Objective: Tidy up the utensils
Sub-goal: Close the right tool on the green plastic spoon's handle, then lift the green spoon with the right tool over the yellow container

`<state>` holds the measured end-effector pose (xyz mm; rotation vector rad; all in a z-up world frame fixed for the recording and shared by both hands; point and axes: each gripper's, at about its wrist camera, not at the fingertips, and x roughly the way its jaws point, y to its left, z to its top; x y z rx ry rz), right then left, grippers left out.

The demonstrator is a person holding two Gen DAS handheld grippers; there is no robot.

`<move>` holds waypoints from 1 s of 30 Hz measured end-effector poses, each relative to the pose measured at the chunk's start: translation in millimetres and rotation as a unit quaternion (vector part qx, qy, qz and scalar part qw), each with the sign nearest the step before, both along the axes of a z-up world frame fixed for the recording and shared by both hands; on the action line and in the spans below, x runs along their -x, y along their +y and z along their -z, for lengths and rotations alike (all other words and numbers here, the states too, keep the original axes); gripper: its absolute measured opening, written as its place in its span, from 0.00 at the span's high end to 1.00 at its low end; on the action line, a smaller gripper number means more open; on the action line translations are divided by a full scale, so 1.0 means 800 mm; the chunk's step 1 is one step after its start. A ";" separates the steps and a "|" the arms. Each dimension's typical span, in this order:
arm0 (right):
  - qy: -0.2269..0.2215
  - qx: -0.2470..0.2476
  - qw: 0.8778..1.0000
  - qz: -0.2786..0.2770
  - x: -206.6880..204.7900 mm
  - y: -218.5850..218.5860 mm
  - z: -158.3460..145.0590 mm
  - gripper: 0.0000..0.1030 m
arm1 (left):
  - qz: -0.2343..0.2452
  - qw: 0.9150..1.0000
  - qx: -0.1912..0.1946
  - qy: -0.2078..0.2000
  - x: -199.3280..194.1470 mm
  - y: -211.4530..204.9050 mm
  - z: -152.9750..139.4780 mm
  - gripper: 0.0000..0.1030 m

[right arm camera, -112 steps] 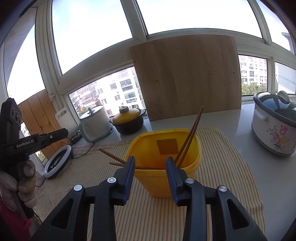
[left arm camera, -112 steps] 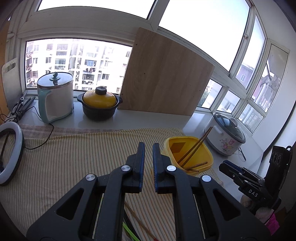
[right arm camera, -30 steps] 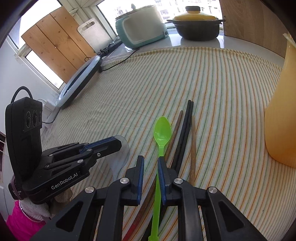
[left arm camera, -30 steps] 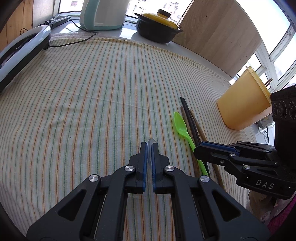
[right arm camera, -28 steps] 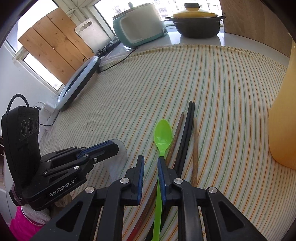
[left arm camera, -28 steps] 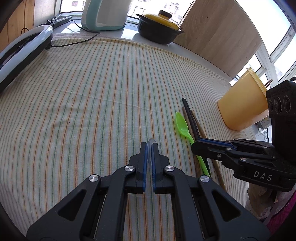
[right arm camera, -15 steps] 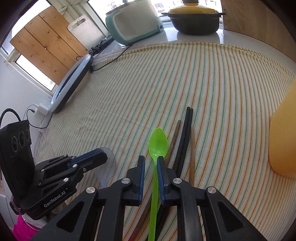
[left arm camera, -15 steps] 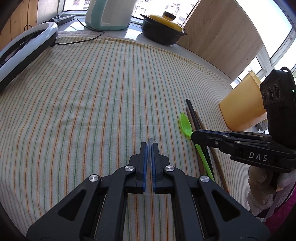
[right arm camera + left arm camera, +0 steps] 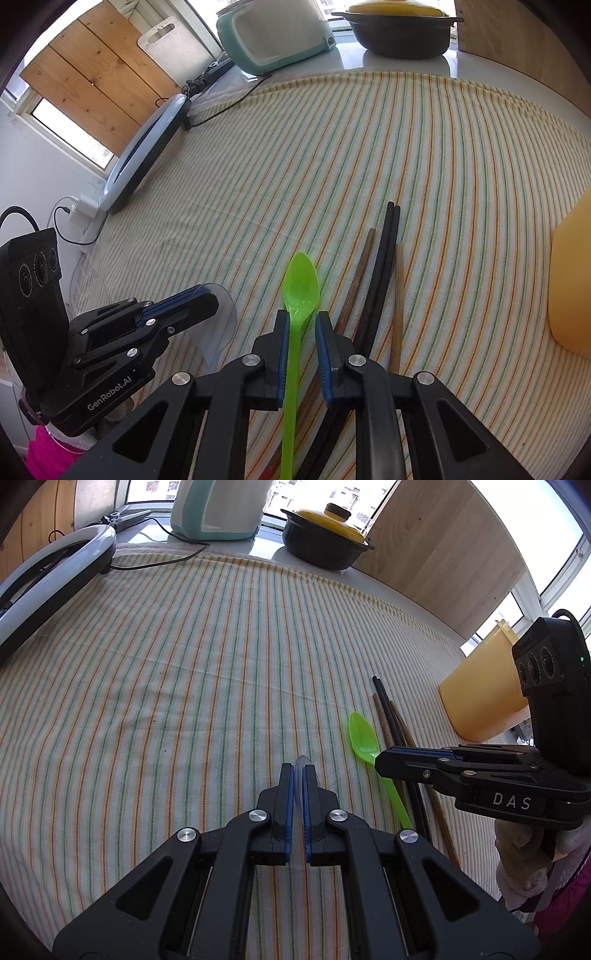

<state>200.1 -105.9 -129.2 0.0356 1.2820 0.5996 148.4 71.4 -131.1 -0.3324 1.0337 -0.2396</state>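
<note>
My left gripper (image 9: 297, 771) is shut on a clear plastic spoon (image 9: 221, 317), held just above the striped cloth (image 9: 184, 664). A green plastic spoon (image 9: 300, 286) lies on the cloth, handle running back between the fingers of my right gripper (image 9: 300, 321), which is open around it. The green spoon also shows in the left wrist view (image 9: 364, 736). Black and brown chopsticks (image 9: 380, 266) lie right beside the green spoon. A yellow tub (image 9: 480, 698) stands at the right.
At the back stand a teal kettle (image 9: 218, 509), a black pot with a yellow lid (image 9: 325, 539) and a wooden board (image 9: 443, 554). A ring light (image 9: 44, 579) with its cable lies at the left edge of the cloth.
My right gripper has moved forward along the green spoon's handle, closer to its bowl. My left gripper still holds the clear spoon and has shifted slightly.
</note>
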 end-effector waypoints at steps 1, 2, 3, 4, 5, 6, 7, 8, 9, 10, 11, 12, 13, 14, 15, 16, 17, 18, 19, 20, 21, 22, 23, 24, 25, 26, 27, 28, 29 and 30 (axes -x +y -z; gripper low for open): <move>0.003 0.001 1.000 -0.003 0.000 0.001 0.001 0.85 | 0.000 1.000 0.000 0.000 0.000 0.000 0.000 0.98; 0.003 0.005 1.000 -0.003 -0.001 0.002 0.003 0.85 | 0.000 1.000 0.000 0.000 0.000 0.000 0.000 0.98; 0.004 0.009 1.000 -0.003 -0.001 0.003 0.005 0.86 | 0.000 1.000 0.000 0.000 0.000 0.000 0.000 0.98; 0.002 0.010 1.000 -0.003 -0.001 0.004 0.006 0.87 | 0.000 1.000 0.000 0.000 0.000 0.000 0.000 0.98; 0.000 0.012 1.000 -0.005 0.000 0.006 0.006 0.89 | 0.000 1.000 -0.001 0.000 0.000 0.000 0.000 0.98; -0.002 0.016 1.000 -0.007 0.000 0.008 0.005 0.92 | 0.001 1.000 -0.001 0.000 0.000 0.000 0.000 0.98; -0.002 0.018 1.000 -0.010 0.001 0.010 0.006 0.92 | 0.000 1.000 -0.001 0.000 0.000 0.000 0.000 0.98; -0.003 0.018 1.000 -0.010 0.001 0.011 0.005 0.93 | 0.000 1.000 -0.002 0.000 0.000 0.000 -0.001 0.98; -0.001 0.017 1.000 -0.011 0.002 0.012 0.005 0.94 | 0.000 1.000 -0.002 -0.002 0.000 0.000 -0.002 0.98; 0.000 0.013 1.000 -0.013 0.003 0.011 0.004 0.94 | -0.001 1.000 -0.002 -0.003 0.001 0.000 -0.004 0.98; -0.002 0.008 1.000 -0.013 0.005 0.011 0.002 0.94 | -0.002 1.000 -0.002 -0.003 0.001 0.001 -0.005 0.98; -0.006 0.006 1.000 -0.014 0.008 0.011 -0.001 0.94 | -0.002 1.000 -0.002 -0.004 0.001 0.001 -0.007 0.99; -0.010 0.003 1.000 -0.014 0.010 0.010 -0.004 0.94 | -0.002 1.000 -0.003 -0.006 0.002 0.002 -0.009 0.99; -0.015 0.001 1.000 -0.013 0.011 0.009 -0.007 0.94 | -0.003 1.000 -0.004 -0.007 0.002 0.002 -0.010 0.99; -0.019 -0.001 1.000 -0.011 0.013 0.007 -0.011 0.94 | -0.003 1.000 -0.004 -0.009 0.003 0.002 -0.013 0.99; -0.023 -0.004 1.000 -0.009 0.015 0.005 -0.015 0.94 | -0.004 1.000 -0.003 -0.011 0.004 0.002 -0.015 0.99; -0.028 -0.006 1.000 -0.007 0.018 0.003 -0.019 0.94 | -0.005 1.000 -0.002 -0.014 0.005 0.002 -0.018 0.99; -0.032 -0.009 0.999 -0.007 0.021 0.000 -0.024 0.94 | -0.005 1.000 -0.002 -0.018 0.005 0.002 -0.022 0.99; -0.039 -0.012 0.999 -0.006 0.024 -0.002 -0.029 0.94 | -0.005 1.000 -0.001 -0.021 0.006 0.002 -0.027 0.99; -0.048 -0.012 0.999 -0.005 0.026 -0.004 -0.034 0.94 | -0.004 1.000 -0.001 -0.025 0.007 0.002 -0.031 0.99; -0.056 -0.014 0.998 -0.005 0.031 -0.007 -0.040 0.94 | -0.004 1.000 -0.002 -0.029 0.008 0.001 -0.036 0.99; -0.063 -0.016 0.998 -0.004 0.035 -0.011 -0.045 0.94 | -0.004 0.999 -0.003 -0.033 0.009 0.001 -0.040 0.99; -0.071 -0.018 0.997 -0.002 0.038 -0.015 -0.051 0.94 | -0.003 0.999 -0.003 -0.038 0.009 0.000 -0.044 0.99; -0.080 -0.023 0.997 -0.001 0.042 -0.020 -0.057 0.94 | -0.003 0.999 -0.002 -0.042 0.010 0.000 -0.049 0.99; -0.087 -0.028 0.996 0.001 0.047 -0.023 -0.064 0.94 | -0.003 0.999 -0.001 -0.047 0.010 0.000 -0.053 0.99; -0.093 -0.031 0.995 0.003 0.051 -0.028 -0.069 0.94 | -0.004 0.999 0.000 -0.051 0.011 0.000 -0.058 0.99; -0.099 -0.035 0.994 0.005 0.055 -0.032 -0.075 0.94 | -0.004 0.998 0.002 -0.055 0.012 0.000 -0.063 0.99; -0.106 -0.040 0.994 0.007 0.058 -0.036 -0.082 0.94 | -0.003 0.998 0.003 -0.060 0.012 0.000 -0.067 0.99; -0.113 -0.043 0.993 0.010 0.062 -0.041 -0.088 0.94 | -0.002 0.998 0.005 -0.064 0.013 -0.001 -0.072 0.99; -0.121 -0.045 0.992 0.013 0.066 -0.045 -0.094 0.94 | -0.002 0.998 0.007 -0.068 0.014 -0.001 -0.077 0.99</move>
